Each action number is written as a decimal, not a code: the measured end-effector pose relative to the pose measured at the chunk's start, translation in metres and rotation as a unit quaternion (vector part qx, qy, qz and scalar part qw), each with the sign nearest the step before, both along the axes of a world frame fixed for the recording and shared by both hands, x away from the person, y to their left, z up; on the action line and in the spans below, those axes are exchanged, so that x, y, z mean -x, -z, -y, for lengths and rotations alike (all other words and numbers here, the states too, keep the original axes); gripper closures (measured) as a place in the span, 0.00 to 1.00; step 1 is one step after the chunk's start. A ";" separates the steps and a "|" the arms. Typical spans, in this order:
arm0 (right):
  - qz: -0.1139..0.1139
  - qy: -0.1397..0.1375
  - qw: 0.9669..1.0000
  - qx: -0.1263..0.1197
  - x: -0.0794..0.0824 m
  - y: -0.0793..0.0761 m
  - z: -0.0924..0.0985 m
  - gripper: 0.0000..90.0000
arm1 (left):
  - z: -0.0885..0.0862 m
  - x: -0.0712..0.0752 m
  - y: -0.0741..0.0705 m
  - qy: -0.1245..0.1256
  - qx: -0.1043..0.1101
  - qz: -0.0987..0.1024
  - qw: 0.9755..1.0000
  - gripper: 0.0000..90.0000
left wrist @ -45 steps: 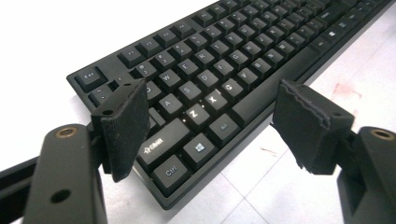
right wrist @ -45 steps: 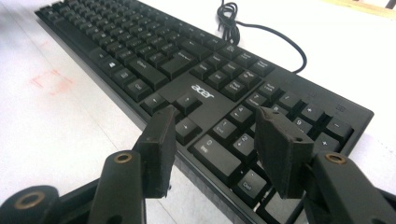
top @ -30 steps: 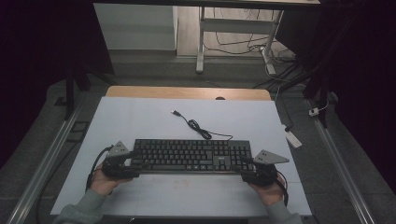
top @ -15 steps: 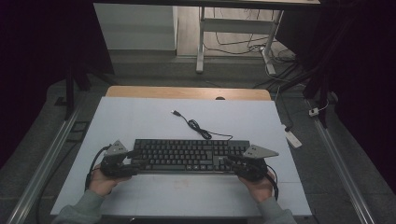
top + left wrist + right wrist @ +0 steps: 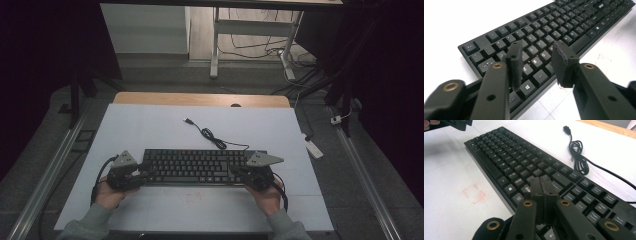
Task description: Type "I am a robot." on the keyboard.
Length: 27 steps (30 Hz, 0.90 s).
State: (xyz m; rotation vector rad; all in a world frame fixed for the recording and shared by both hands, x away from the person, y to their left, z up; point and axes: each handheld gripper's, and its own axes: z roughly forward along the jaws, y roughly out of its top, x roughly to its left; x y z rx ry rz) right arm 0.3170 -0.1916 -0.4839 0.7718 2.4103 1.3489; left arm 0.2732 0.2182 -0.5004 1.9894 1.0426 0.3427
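Note:
A black keyboard (image 5: 195, 167) lies across the white table top (image 5: 150, 130), and its black cable (image 5: 210, 135) coils away behind it. My left gripper (image 5: 146, 173) is over the keyboard's left end. Its jaws (image 5: 536, 60) stand apart above the letter keys (image 5: 564, 25) with nothing between them, and they have just been closing. My right gripper (image 5: 236, 172) is over the right part of the keyboard (image 5: 524, 160). Its jaws have just closed and the pads of this gripper (image 5: 543, 185) meet, holding nothing. The left gripper (image 5: 451, 123) shows far off.
The cable (image 5: 579, 157) ends in a loose USB plug (image 5: 567, 128) on the table. A faint red square mark (image 5: 474, 193) sits in front of the keyboard. A white power strip (image 5: 313, 148) lies on the floor to the right. A wooden edge (image 5: 200, 99) bounds the back.
My right gripper has slid left from the keyboard's right end onto its keys, and its jaws have come together. The left gripper stayed put while its jaws narrowed.

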 end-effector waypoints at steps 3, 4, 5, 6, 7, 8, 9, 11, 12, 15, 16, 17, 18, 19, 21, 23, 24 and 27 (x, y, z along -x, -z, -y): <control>0.003 -0.001 1.000 0.003 -0.001 0.000 -0.007 0.99 | -0.001 0.000 0.000 0.000 0.000 0.001 1.000 0.79; 0.003 -0.002 1.000 0.001 -0.002 0.000 -0.009 0.99 | -0.001 -0.001 0.000 -0.001 0.003 0.002 1.000 0.82; 0.004 -0.001 1.000 0.000 -0.003 0.000 -0.011 0.99 | -0.002 -0.001 0.000 -0.001 0.003 0.002 1.000 0.85; 0.003 -0.002 1.000 0.000 -0.004 -0.001 -0.014 0.99 | -0.002 -0.001 0.000 -0.001 0.002 0.002 1.000 0.88; 0.004 -0.004 1.000 0.000 -0.004 -0.001 -0.016 0.99 | -0.002 -0.001 0.000 0.000 0.001 0.002 1.000 0.92; 0.005 -0.008 1.000 0.001 -0.005 -0.002 -0.019 0.99 | -0.002 -0.001 0.000 0.002 0.001 0.002 1.000 0.95; 0.005 -0.008 1.000 0.001 -0.005 -0.002 -0.019 0.99 | -0.002 -0.001 -0.001 0.003 0.000 0.003 1.000 0.95; 0.005 -0.015 1.000 0.001 -0.008 -0.003 -0.028 0.99 | -0.002 -0.001 -0.001 0.006 -0.001 0.004 1.000 0.99; 0.005 -0.015 1.000 0.001 -0.008 -0.003 -0.028 0.99 | -0.002 -0.001 -0.001 0.006 -0.002 0.005 1.000 0.99; 0.003 -0.023 1.000 0.004 -0.014 -0.004 -0.040 0.99 | -0.004 -0.001 -0.002 0.002 -0.004 0.005 1.000 0.99; 0.004 -0.025 1.000 0.003 -0.015 -0.004 -0.044 0.99 | -0.005 -0.002 -0.001 -0.003 -0.004 0.004 1.000 0.99; 0.005 -0.027 1.000 0.003 -0.016 -0.004 -0.047 0.99 | -0.005 -0.002 -0.001 -0.003 -0.004 0.004 1.000 0.99; 0.003 -0.030 1.000 0.003 -0.017 -0.004 -0.051 0.99 | -0.006 -0.002 -0.001 -0.005 -0.003 0.004 1.000 0.99; 0.004 -0.033 0.999 0.005 -0.019 -0.004 -0.054 0.99 | -0.007 -0.002 0.000 -0.007 -0.003 0.003 1.000 0.99; 0.002 -0.038 0.999 0.001 -0.022 -0.004 -0.059 0.99 | -0.008 -0.003 0.000 -0.010 -0.004 0.002 1.000 0.99; -0.002 -0.039 0.999 -0.002 -0.025 -0.002 -0.064 0.99 | -0.008 -0.004 0.001 -0.011 -0.006 0.001 1.000 0.99; -0.002 -0.039 0.999 -0.002 -0.025 -0.002 -0.064 0.99 | -0.008 -0.004 0.001 -0.011 -0.007 0.001 1.000 0.99; -0.010 -0.049 0.999 -0.001 -0.029 0.001 -0.074 0.99 | -0.008 -0.005 0.003 -0.013 -0.009 0.000 1.000 0.99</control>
